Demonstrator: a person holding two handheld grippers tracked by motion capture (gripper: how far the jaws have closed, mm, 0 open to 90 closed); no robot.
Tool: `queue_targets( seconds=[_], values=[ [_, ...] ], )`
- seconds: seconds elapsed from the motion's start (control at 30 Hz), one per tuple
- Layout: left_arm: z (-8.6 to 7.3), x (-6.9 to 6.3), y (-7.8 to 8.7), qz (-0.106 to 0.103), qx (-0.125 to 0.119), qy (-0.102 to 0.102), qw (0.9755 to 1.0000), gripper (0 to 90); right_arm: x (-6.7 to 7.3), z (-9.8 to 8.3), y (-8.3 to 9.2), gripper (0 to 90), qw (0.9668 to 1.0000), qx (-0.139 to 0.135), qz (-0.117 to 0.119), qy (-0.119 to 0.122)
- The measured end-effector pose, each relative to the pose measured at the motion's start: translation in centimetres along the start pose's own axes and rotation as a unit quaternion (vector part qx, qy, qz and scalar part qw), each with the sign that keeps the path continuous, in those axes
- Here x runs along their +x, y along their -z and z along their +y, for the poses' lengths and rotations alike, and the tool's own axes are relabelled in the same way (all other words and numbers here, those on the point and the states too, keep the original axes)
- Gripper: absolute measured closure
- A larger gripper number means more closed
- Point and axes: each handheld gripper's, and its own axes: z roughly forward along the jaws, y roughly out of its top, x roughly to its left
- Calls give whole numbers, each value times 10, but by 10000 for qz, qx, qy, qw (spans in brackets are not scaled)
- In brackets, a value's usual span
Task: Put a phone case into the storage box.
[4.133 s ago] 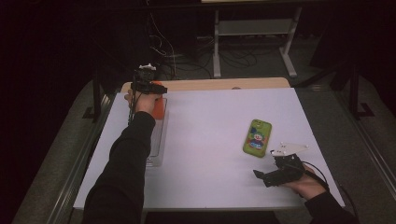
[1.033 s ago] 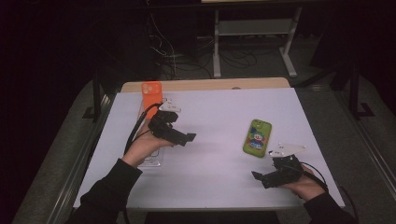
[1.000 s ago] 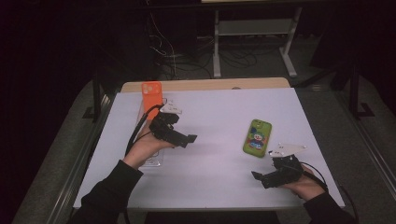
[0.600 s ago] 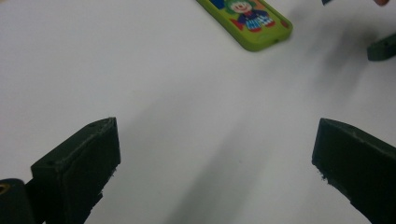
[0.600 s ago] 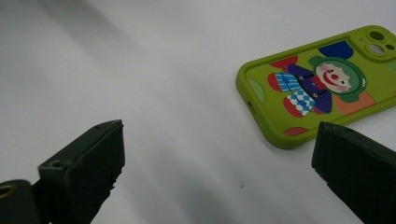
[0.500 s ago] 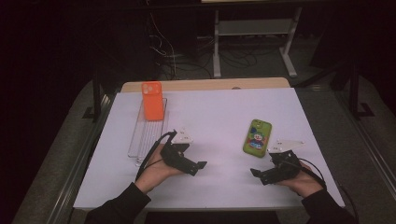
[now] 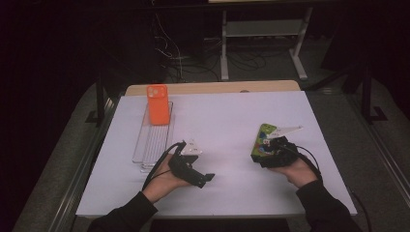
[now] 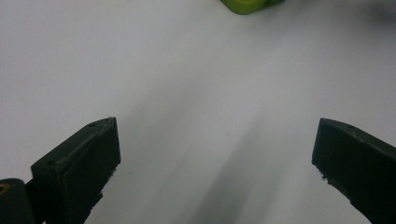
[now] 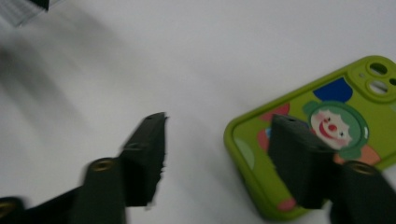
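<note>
A green phone (image 7: 261, 137) with a clown picture lies flat on the white table (image 7: 227, 116), right of centre. My right gripper (image 7: 261, 152) hovers at its near end. In the right gripper view the gripper (image 9: 217, 126) has one jaw over bare table and the other above the green phone (image 9: 327, 121). These jaws have just been closing; the phone's edge lies between them and no pad presses on it. My left gripper (image 7: 203, 166) rests near the front, jaws spread wide over bare table (image 8: 215, 135). An orange phone (image 7: 157, 104) stands upright in a clear rack (image 7: 153, 140).
The clear rack runs along the table's left side, its near slots vacant. A wooden board (image 7: 212, 88) lines the far edge. Cables and a stand's legs (image 7: 261, 53) sit on the dark floor behind. A corner of the green phone (image 8: 250, 4) shows ahead of my left jaws.
My left hand came back from the rack to the table's front, leaving the orange phone standing there. My right hand slid up to the green phone and its jaws narrowed.
</note>
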Motion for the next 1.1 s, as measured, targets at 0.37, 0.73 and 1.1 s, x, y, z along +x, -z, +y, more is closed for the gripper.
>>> queue_targets(
  seconds=[0.37,0.73,1.1],
  values=[
    [0,2,2,-13,-41,22,10000,6,-8,26,-38,827,9996,236,-49,-140],
    [-1,1,0,-49,22,-1,10000,6,-7,23,-58,885,9978,638,-161,-60],
    [-1,1,-1,-78,36,22,10000,6,-10,12,-47,886,9963,796,-308,30]
  ],
)
